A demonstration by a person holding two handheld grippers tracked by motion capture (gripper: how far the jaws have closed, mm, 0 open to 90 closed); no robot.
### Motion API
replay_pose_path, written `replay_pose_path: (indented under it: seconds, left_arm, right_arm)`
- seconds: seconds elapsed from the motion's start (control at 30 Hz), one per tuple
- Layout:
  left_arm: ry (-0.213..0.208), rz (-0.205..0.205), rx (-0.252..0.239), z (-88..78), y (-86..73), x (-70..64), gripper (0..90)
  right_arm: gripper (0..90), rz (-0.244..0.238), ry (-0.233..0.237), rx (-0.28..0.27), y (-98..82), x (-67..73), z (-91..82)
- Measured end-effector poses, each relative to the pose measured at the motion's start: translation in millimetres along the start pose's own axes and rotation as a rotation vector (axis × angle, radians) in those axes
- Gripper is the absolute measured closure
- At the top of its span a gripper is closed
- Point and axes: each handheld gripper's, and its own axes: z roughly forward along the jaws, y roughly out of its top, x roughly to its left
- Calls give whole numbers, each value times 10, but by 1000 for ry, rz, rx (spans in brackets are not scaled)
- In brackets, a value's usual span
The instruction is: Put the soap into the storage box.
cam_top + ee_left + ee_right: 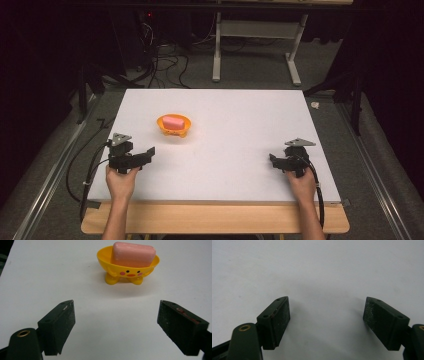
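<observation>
We hold two grippers apart and empty over a white table.

Our left gripper (116,315) and right gripper (280,162) both gape wide, gripping nothing. At twelve o'clock from the left one, a pink soap bar (133,253) lies in a yellow duck-faced dish (127,268). Probably nothing has begun. No writing is legible.

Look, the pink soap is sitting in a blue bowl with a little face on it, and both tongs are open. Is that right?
Almost. The bowl is yellow-orange, not blue; the left gripper view shows it clearly, face and all. The rest holds: the pink soap sits in it, and the left tongs and the right tongs are both open.
</observation>
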Motion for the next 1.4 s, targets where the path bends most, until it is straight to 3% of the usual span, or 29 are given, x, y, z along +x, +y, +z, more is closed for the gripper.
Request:
replay_pose_path:
  seconds: [0.73,1.4]
  left_arm:
    - [13,-31,49,168,-129,134,154]
    - [44,-2,107,430,-199,178,155]
  right_arm:
    - [221,0,1,0,0,-1,0]
    - [222,0,0,0,0,0,0]
